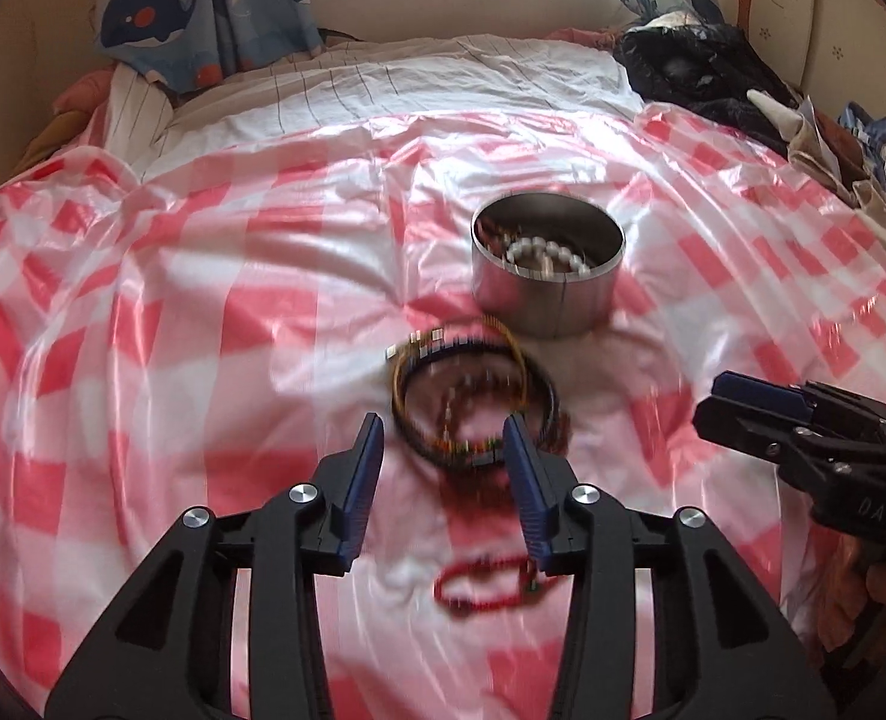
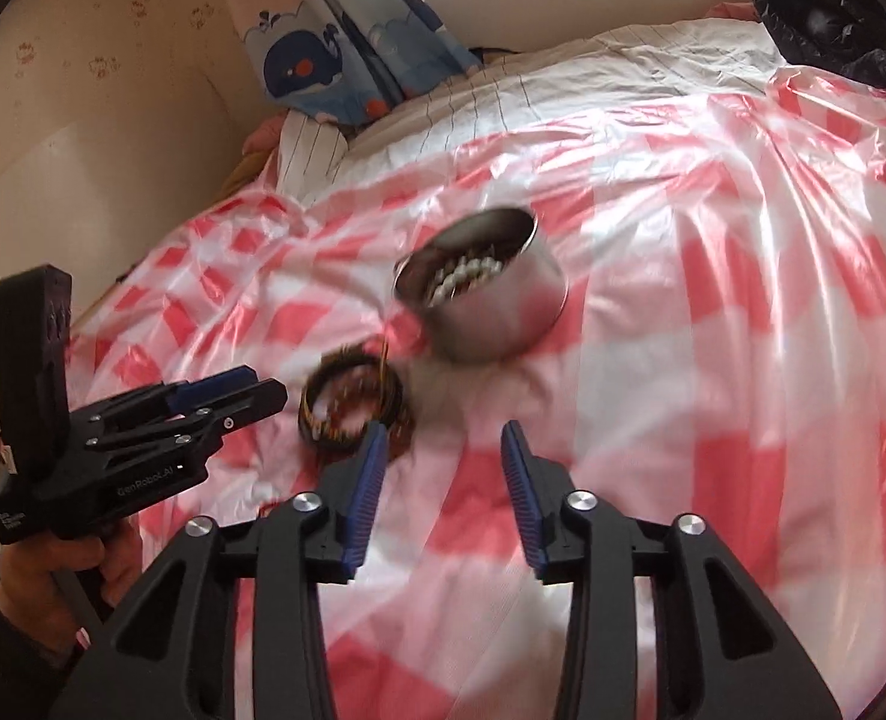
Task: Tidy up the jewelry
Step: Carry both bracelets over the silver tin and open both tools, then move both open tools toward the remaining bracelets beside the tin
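A round metal tin (image 1: pixel 538 306) (image 2: pixel 490 324) stands on the red-and-white checked sheet, with a white bead bracelet (image 1: pixel 547 252) (image 2: pixel 466 276) and other pieces inside. In front of it lies a blurred pile of dark and gold bracelets (image 1: pixel 472 396) (image 2: pixel 347 402). My left gripper (image 1: pixel 443 438) (image 2: pixel 251 390) is open just above the pile's near edge, its pads not pressing on anything. A red bead bracelet (image 1: pixel 484 582) lies under that gripper. My right gripper (image 2: pixel 443 435) (image 1: pixel 724 396) is open to the right of the pile, with only sheet between its fingers.
The checked plastic sheet (image 1: pixel 203 360) covers a bed with a striped white cover (image 1: pixel 383 84) behind. A whale-print curtain (image 1: pixel 161 12) hangs at the back left. Dark clothes (image 1: pixel 700 72) are heaped at the back right. A hand (image 2: pixel 41 588) holds the left gripper.
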Tool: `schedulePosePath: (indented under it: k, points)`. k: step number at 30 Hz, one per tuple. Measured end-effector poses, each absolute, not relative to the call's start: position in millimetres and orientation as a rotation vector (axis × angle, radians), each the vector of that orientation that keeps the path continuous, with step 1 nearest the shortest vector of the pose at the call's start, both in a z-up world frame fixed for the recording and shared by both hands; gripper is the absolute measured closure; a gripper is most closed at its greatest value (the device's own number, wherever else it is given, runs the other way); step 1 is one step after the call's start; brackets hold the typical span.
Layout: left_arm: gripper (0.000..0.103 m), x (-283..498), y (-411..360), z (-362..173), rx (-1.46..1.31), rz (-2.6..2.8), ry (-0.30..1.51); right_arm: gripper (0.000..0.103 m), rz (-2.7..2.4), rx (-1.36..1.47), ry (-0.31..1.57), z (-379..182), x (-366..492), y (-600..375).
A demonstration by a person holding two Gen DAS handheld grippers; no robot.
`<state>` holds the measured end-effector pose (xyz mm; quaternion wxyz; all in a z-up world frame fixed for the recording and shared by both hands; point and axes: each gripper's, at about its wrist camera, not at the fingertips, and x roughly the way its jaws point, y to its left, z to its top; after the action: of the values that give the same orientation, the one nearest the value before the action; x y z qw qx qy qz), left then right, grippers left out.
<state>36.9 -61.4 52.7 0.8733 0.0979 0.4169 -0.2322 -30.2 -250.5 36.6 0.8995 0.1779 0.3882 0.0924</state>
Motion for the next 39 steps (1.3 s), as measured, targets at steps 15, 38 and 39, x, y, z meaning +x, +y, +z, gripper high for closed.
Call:
schedulePosePath:
  k: [15, 38, 39]
  points:
    - [0.052, 17, -60, 31, 0.263, -0.439, 0.865, 0.049, 0.148, 0.304, 0.851, 7, -24, -229]
    - [0.041, 13, -68, 31, 0.310, -0.434, 0.836, 0.043, 0.150, 0.276, 0.853, 7, -23, -224]
    - [0.041, 13, -68, 32, 0.310, -0.433, 0.837, 0.043, 0.150, 0.276, 0.853, 7, -23, -224]
